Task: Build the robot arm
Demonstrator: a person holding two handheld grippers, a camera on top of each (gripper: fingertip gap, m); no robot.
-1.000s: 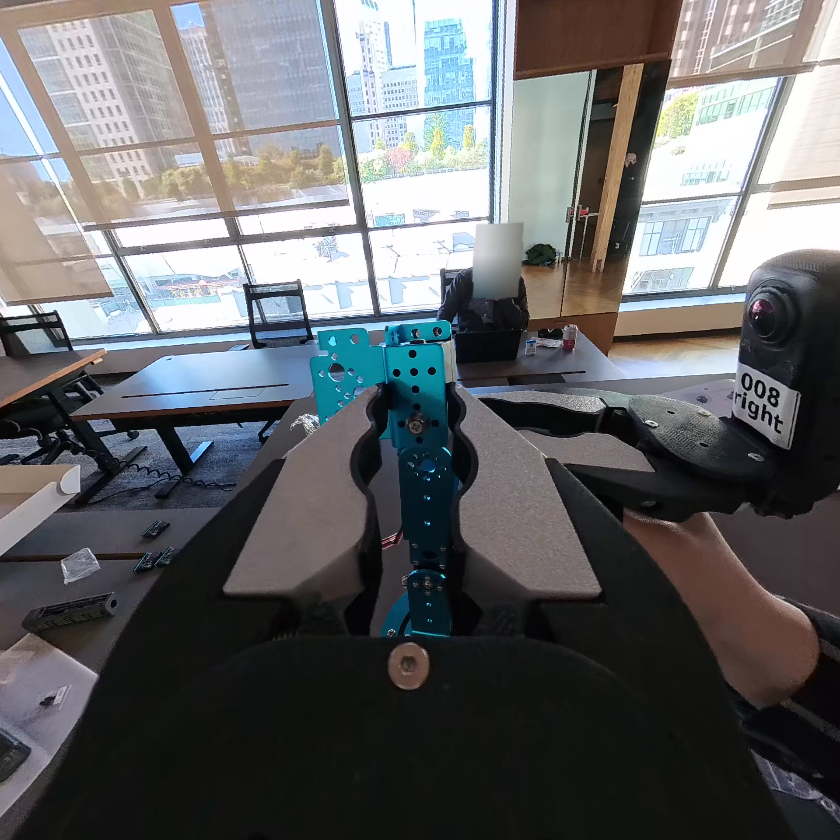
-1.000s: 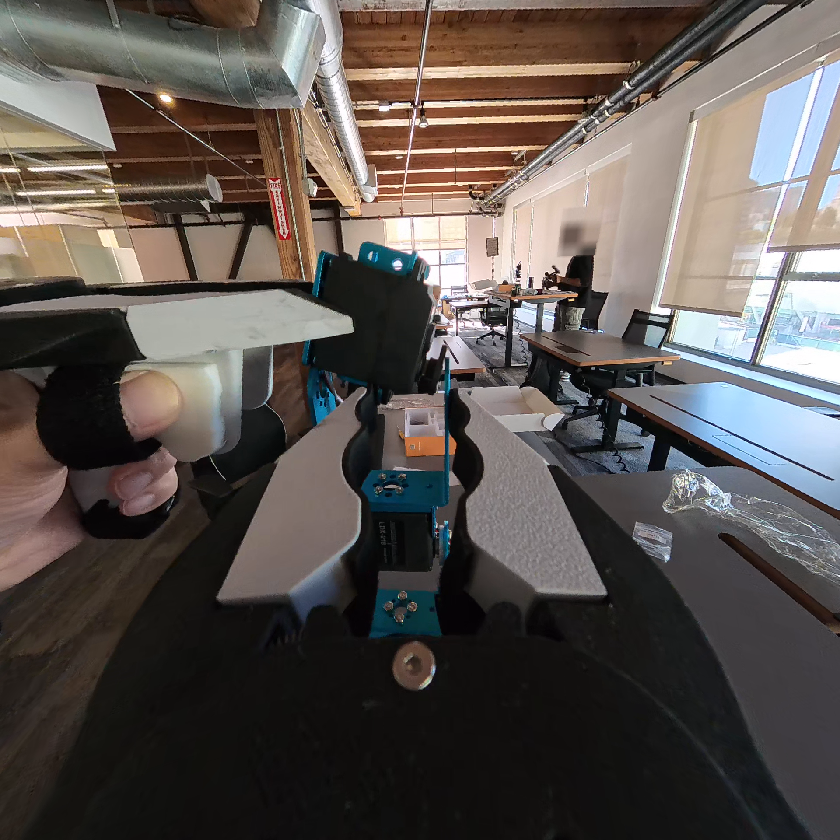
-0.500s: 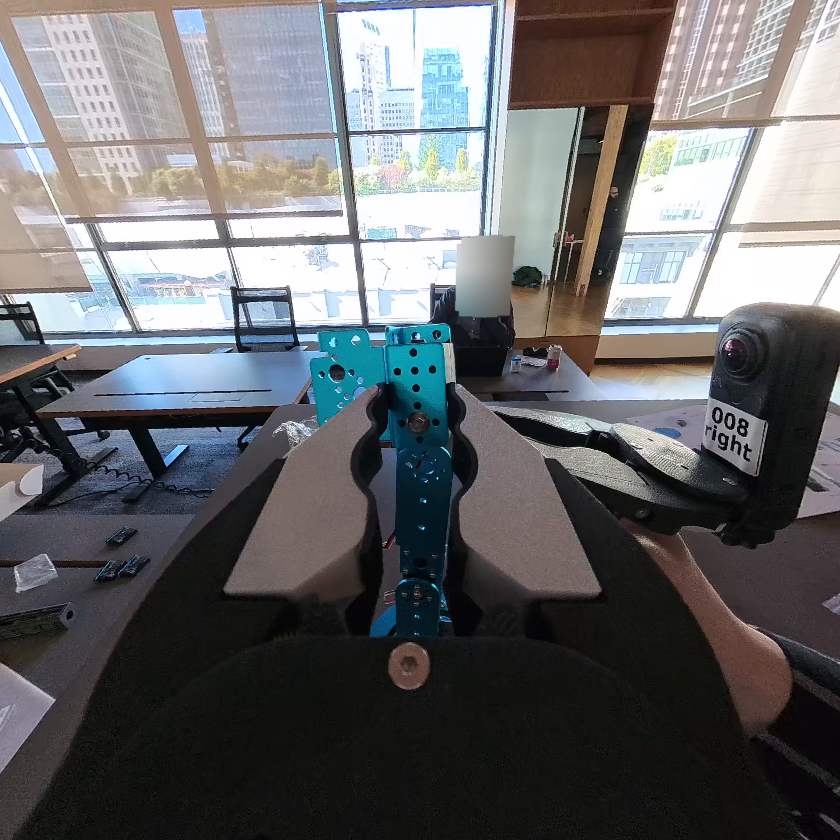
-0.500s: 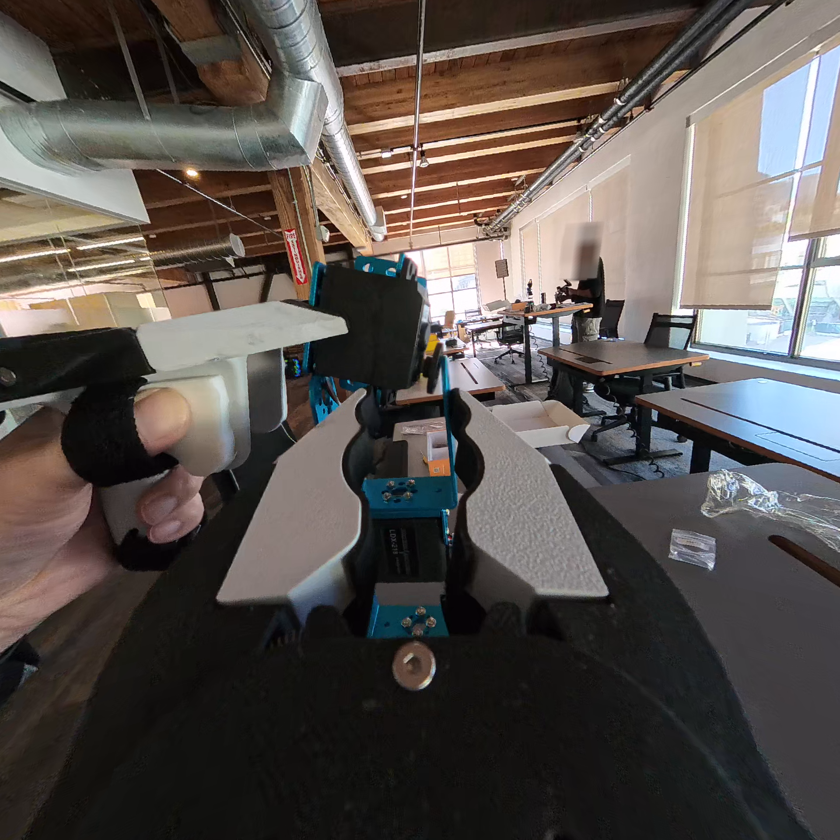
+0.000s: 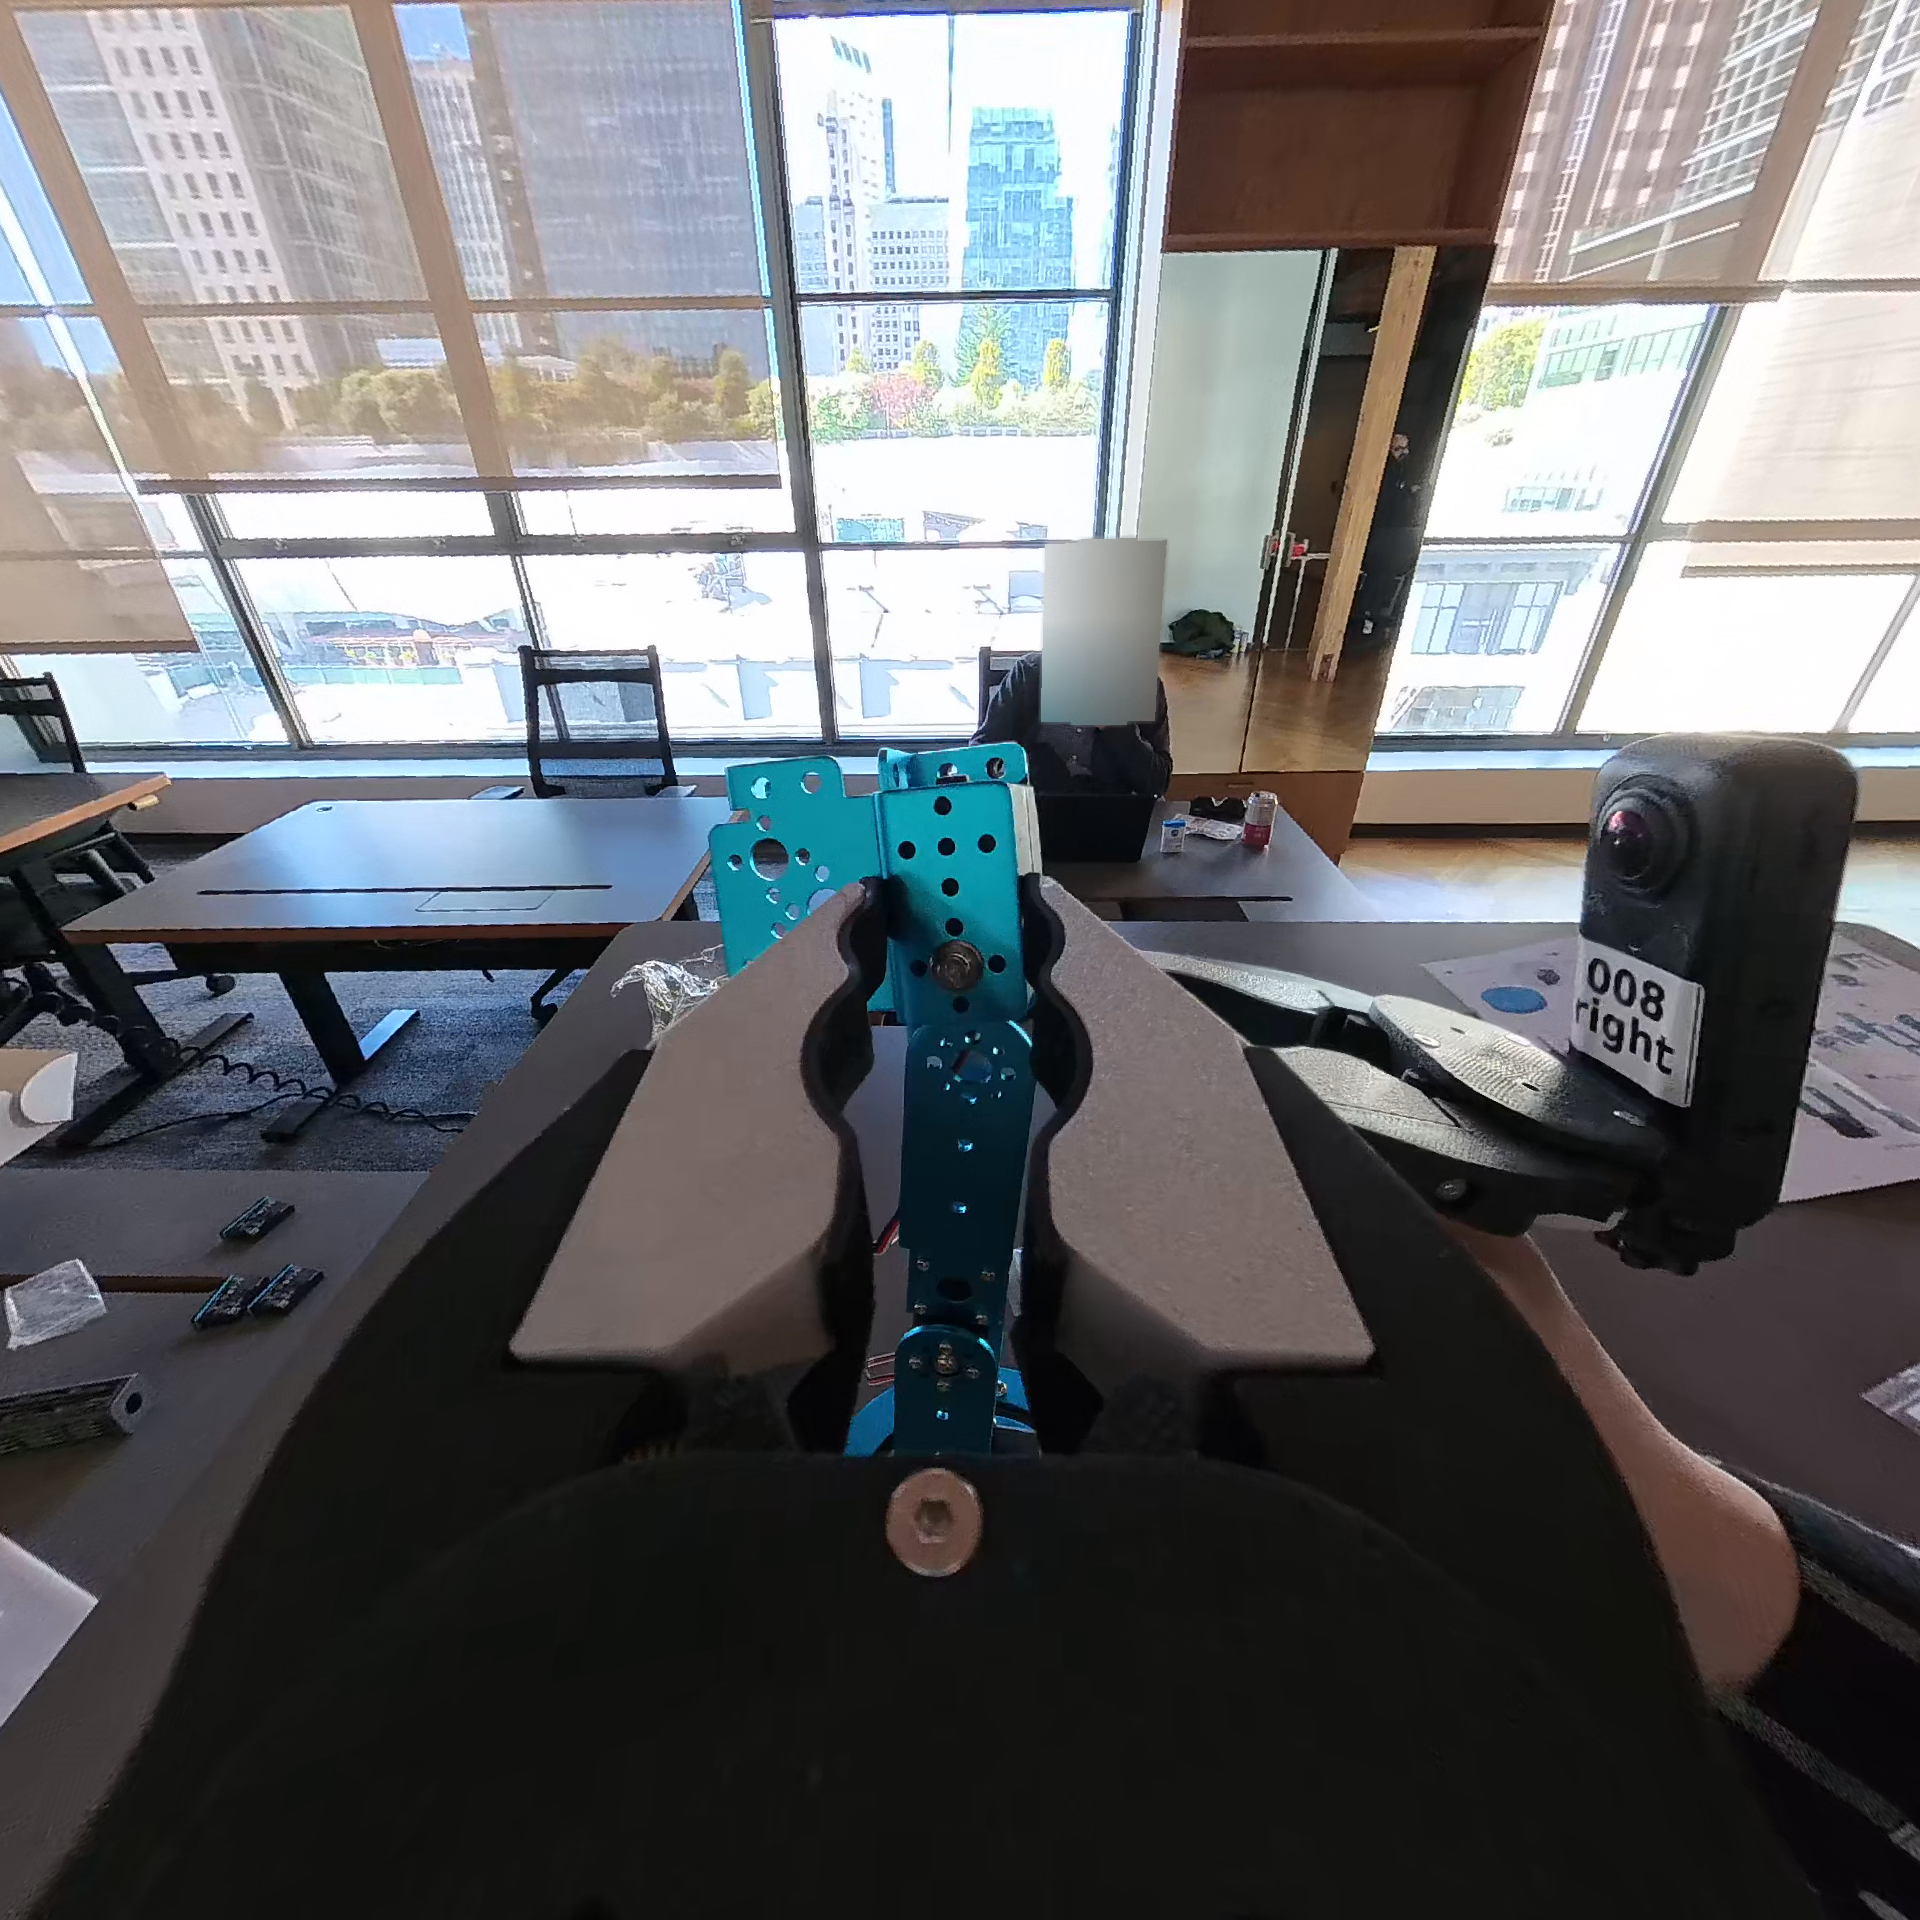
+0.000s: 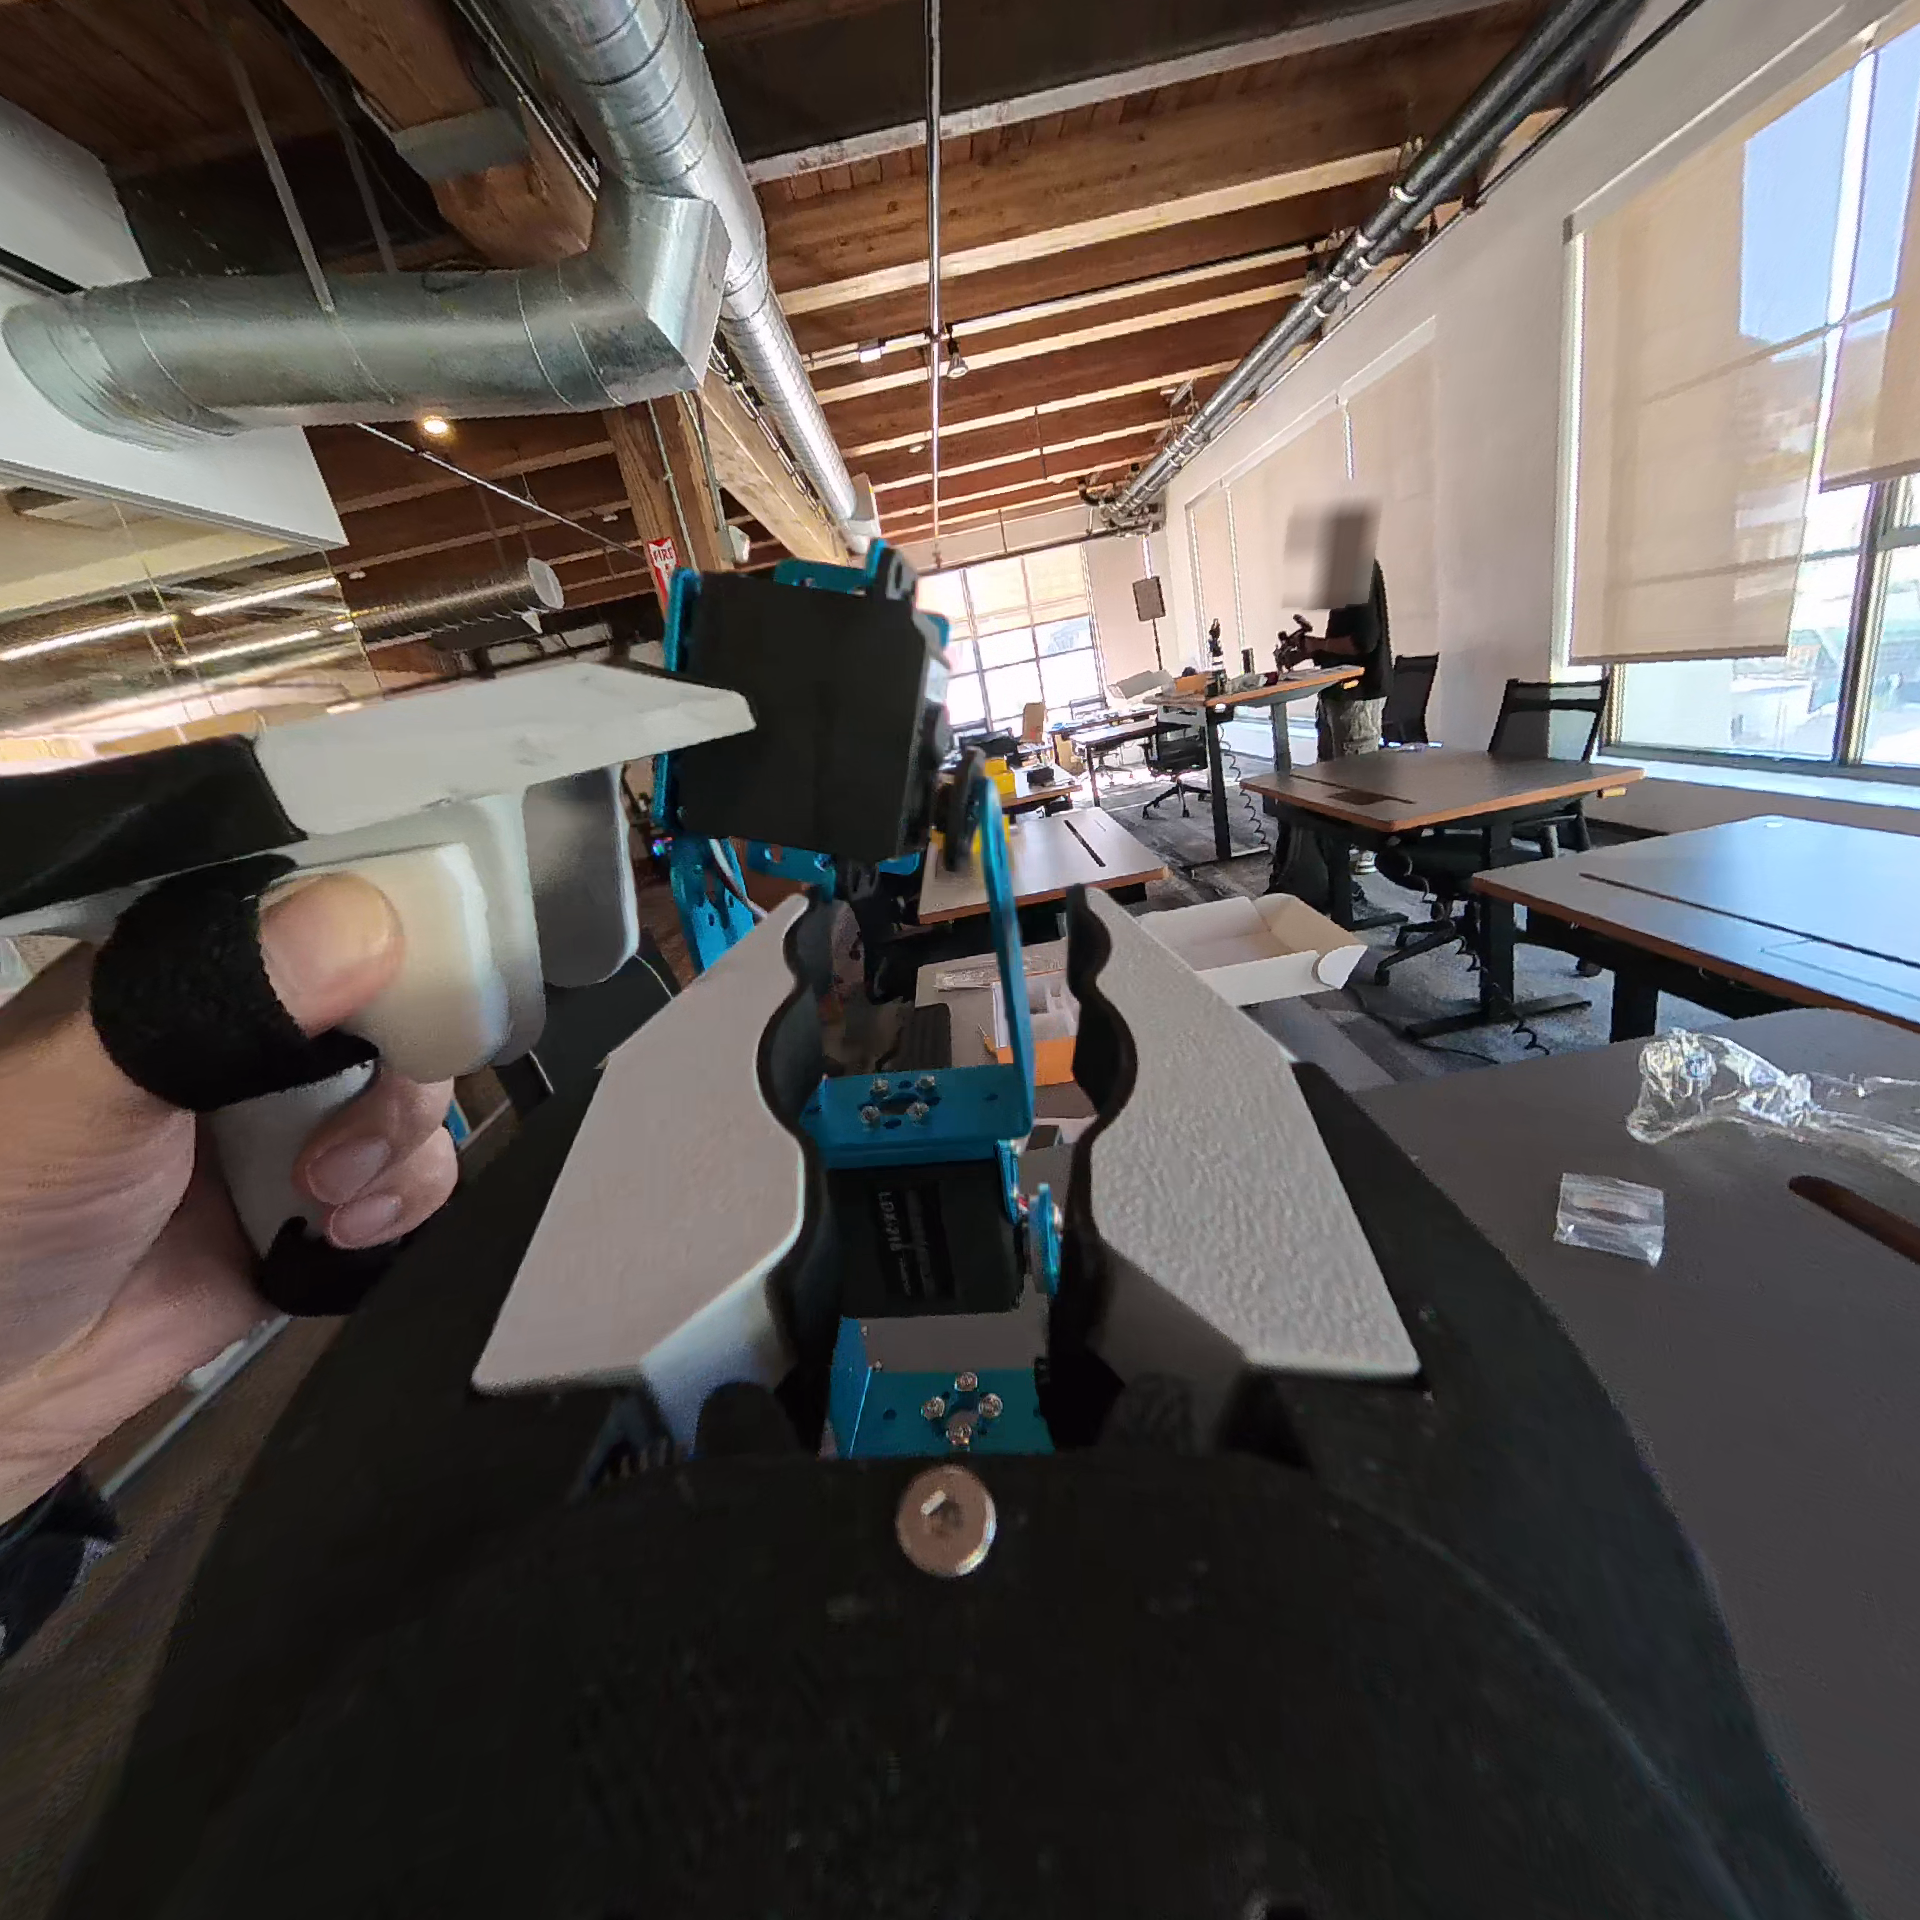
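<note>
- The left hand-held gripper [image 5: 951,935] was closed on a blue metal frame [image 5: 961,1122] — a chain of perforated brackets with black motor blocks — its two grey fingers [image 5: 717,1153] pressed against the sides of the frame's narrow strip.
- The frame stood upright between those fingers, and its wider drilled plate [image 5: 790,862] rose above the fingertips.
- The right hand-held gripper [image 6: 940,956] was likewise closed on the same frame [image 6: 914,1117], its fingers [image 6: 1216,1164] clamped around a black motor block [image 6: 920,1226] set between two blue brackets.
- Beyond the frame in the right wrist view, a second black motor block [image 6: 805,727] sat at the frame's upper end, and the white finger of the left hand-held gripper touched it from the left.
- Left of the frame in that view, a hand [image 6: 125,1143] gripped the white handle, one finger through a black strap.
- Right of the frame in the left wrist view, the body of the right hand-held gripper carried a black camera [image 5: 1714,987] bearing a white label, with a forearm [image 5: 1662,1507] below it.
- The frame was held in the air above a dark worktop [image 6: 1662,1351].
- On the worktop to the right of the frame lay crumpled clear plastic [image 6: 1766,1091] and a small clear bag [image 6: 1608,1216].
- Left of the frame, on the worktop, lay small black parts [image 5: 255,1288] and another clear bag [image 5: 52,1299].
- Far behind the frame a person [image 5: 1070,727] sat at a desk by the windows — another person [image 6: 1351,665] stood at a distant desk.
</note>
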